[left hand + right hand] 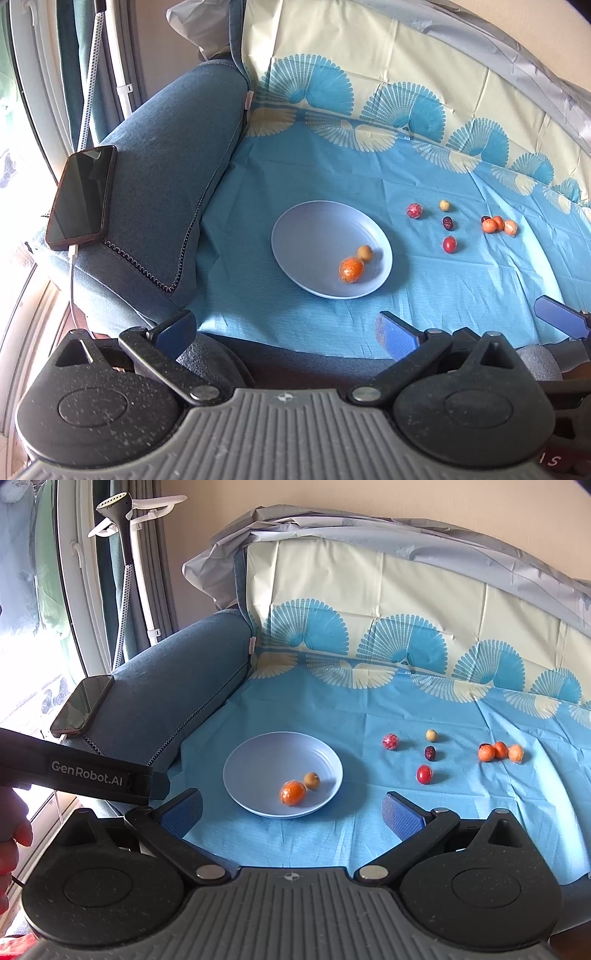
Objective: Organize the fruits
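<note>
Fingers (402, 818) wide, short of plate (258, 753)

Both wrist views face forward; share plate (295, 236) from near.

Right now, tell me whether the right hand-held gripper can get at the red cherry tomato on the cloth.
Probably yes: the right hand-held gripper is open and empty, and only bare cloth lies before the red cherry tomato.

Plate (258, 753): smooth, pale blue, looks plastic, slight sheen. Tablecloth (369, 709): thin, creased, plasticky. Sofa arm (166, 686): matt blue woven cloth. Phone (83, 195): glossy black glass. Orange fruit (292, 793): shiny clear wrap.
</note>
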A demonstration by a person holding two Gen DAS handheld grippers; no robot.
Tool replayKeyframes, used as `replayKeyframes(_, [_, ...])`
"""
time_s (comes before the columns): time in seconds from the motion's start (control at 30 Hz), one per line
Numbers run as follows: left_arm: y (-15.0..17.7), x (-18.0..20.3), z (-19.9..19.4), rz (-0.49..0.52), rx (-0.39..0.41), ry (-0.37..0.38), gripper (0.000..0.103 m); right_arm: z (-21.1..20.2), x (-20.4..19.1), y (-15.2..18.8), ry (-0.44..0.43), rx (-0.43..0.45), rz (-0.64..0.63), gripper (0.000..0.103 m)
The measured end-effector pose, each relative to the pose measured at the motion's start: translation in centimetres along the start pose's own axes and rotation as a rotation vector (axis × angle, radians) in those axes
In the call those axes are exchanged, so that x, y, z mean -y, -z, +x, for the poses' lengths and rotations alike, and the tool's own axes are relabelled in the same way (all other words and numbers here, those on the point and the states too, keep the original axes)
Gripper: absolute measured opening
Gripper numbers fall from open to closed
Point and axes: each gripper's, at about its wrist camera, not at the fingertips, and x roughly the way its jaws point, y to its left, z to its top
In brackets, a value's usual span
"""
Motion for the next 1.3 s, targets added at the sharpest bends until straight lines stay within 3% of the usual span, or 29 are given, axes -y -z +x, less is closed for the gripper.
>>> replayKeyframes(0.97, [-0.4,0.5,0.9,0.01,-0.031,-0.018,0.103,1.1,0.9,0.4,0.007,-0.03,0.037,0.102])
replayKeyframes(1.1, [-1.2,0.9,1.5,0.016,-0.056,-0.023,0.103,1.7,2.4,0.7,0.04,-0.038,0.083,0.102])
replayKeyframes(1.3, [-2.5,2.8,3.3,0.032,-0.081,-0.031,0.103,2.4,7.7,0.6,0.17,-0.01,0.237,0.102])
